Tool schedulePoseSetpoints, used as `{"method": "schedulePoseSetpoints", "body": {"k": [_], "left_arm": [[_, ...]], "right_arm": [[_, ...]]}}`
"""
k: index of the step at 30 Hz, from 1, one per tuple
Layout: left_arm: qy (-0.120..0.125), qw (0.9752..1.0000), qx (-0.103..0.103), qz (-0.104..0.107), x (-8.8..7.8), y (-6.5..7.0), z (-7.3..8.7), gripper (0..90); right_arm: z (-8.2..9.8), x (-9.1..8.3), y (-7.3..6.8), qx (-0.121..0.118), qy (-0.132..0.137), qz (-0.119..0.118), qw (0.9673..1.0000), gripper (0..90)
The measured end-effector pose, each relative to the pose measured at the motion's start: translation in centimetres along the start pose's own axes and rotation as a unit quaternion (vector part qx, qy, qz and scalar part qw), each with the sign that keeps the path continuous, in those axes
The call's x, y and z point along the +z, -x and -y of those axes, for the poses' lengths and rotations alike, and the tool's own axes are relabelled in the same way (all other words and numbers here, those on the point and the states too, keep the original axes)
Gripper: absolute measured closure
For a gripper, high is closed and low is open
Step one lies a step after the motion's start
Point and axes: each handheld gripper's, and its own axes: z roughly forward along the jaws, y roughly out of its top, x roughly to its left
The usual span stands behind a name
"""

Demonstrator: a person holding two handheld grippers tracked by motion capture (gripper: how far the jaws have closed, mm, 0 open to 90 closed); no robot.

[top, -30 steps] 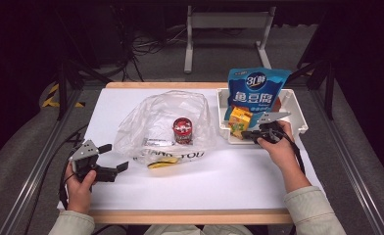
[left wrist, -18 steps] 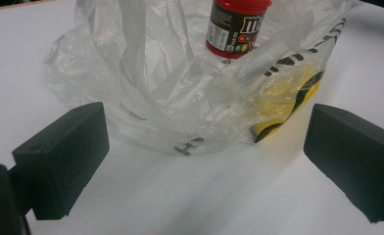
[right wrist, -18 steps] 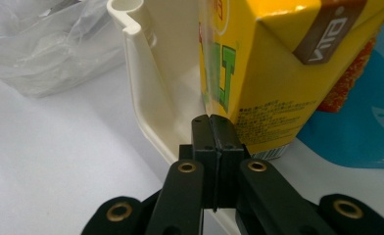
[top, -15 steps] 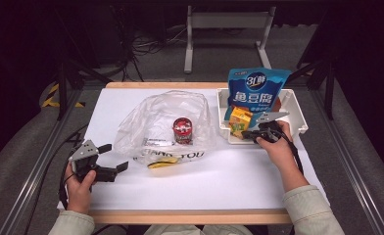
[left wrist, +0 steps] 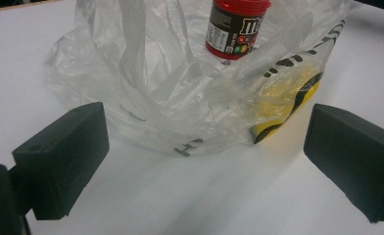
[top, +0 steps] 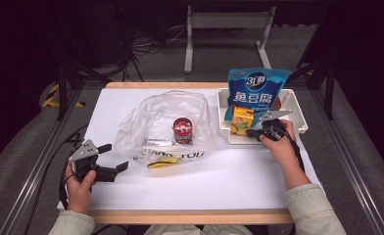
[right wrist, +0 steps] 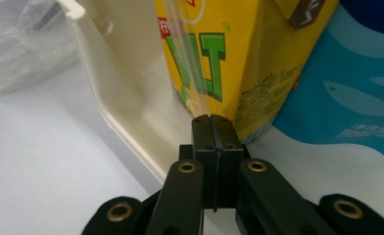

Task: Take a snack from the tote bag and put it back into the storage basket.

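A clear plastic bag (top: 165, 122) lies mid-table with a red candy jar (top: 181, 129) upright inside it. My left gripper (top: 114, 156) rests at the front left, open and pointing at the bag (left wrist: 180, 98), with the jar (left wrist: 236, 27) beyond. Its jaws stand wide apart with only bare table between them. In the white tray (top: 293, 105) stands a yellow drink carton (top: 241, 120) in front of a blue snack pouch (top: 253, 90). My right gripper (top: 252, 132) is shut, empty, its tips (right wrist: 213, 120) at the carton's (right wrist: 229, 58) lower corner, by the clear straw's end.
The tray's near wall (right wrist: 102, 83) runs just left of my right gripper's tips, and the blue pouch (right wrist: 347, 98) leans at the right. A white sheet covers the table (top: 229, 181). Cables and a metal stand lie on the floor beyond the far edge.
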Motion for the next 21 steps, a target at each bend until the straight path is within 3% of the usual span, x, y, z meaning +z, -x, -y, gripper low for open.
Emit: {"method": "schedulePoseSetpoints", "body": {"k": [14, 18, 21], "left_arm": [[0.000, 1.0000, -0.003, 0.000, 0.0, 0.0, 0.0, 3.5], [0.001, 1.0000, 0.001, 0.000, 0.0, 0.0, 0.0, 3.5], [0.000, 1.0000, 0.001, 0.000, 0.0, -0.1, 0.0, 3.5]], "right_arm": [[0.2, 0.0, 0.5, 0.010, -0.007, 0.008, 0.9999, 90.0], [0.2, -0.2, 0.3, 0.004, -0.008, 0.014, 0.9999, 90.0], [-0.1, -1.0, -0.2, -0.003, 0.000, 0.003, 1.0000, 90.0]]}}
